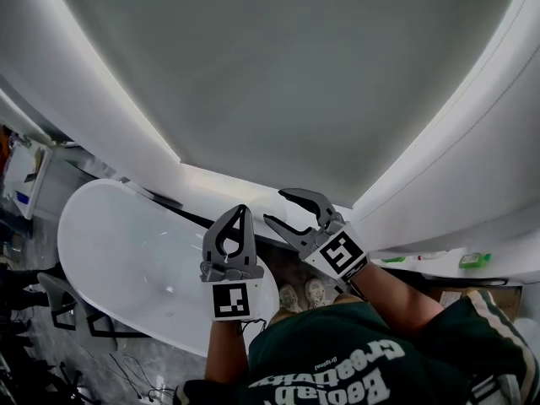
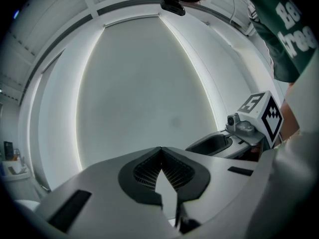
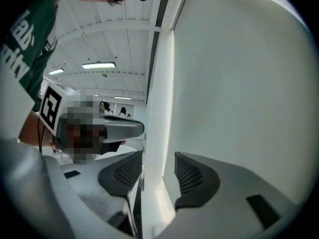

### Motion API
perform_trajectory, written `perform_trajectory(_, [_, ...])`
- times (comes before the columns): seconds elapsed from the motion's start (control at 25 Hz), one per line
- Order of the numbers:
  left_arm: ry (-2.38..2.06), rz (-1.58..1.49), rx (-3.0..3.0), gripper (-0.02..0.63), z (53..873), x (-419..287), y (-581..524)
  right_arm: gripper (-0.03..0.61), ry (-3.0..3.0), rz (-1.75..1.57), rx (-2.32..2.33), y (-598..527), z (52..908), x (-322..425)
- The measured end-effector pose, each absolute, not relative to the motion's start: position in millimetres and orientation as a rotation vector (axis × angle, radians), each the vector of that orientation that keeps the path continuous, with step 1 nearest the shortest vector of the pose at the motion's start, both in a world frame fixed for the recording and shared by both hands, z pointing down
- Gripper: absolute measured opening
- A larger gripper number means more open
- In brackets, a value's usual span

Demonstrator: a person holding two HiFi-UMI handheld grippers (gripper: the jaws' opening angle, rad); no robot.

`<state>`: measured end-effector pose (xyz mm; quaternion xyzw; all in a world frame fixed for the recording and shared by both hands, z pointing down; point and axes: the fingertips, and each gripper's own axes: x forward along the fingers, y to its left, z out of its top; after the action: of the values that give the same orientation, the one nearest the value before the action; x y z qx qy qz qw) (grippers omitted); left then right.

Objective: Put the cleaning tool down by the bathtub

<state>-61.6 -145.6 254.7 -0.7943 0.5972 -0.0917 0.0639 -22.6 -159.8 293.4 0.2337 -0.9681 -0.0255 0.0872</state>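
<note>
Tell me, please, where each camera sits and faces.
Head view: on the person's head, steeply down onto bathtub, left gripper, right gripper, forearms, green shirt.
Left gripper view: on that gripper, past shut jaws toward a white wall.
Right gripper view: on that gripper, between open jaws toward a wall corner.
Shared: each gripper view shows the other gripper and the shirt.

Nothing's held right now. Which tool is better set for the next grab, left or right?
Right, likely: the right tool stands open and empty, while the left tool is shut on nothing. Both hang near the bathtub.
</note>
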Motion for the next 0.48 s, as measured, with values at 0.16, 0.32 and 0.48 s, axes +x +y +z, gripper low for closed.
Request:
perform_trajectory(0.16, [1.749,-0.218,-2.436,0.006,232,-45,-148,0.206,-2.978,-0.218,0.725,-154,245,-14])
perform_trajectory(0.32, [1.708,-0.160,-2.459,0.006,211,-30,-146,0.183,-3.017,-0.306,0.759,-150,215,0])
perform_trajectory(0.48, [1.676,-0.158,-2.446,0.006,196,-22,-143,0.160,-3.051,-0.301,0.774,-145,197,8])
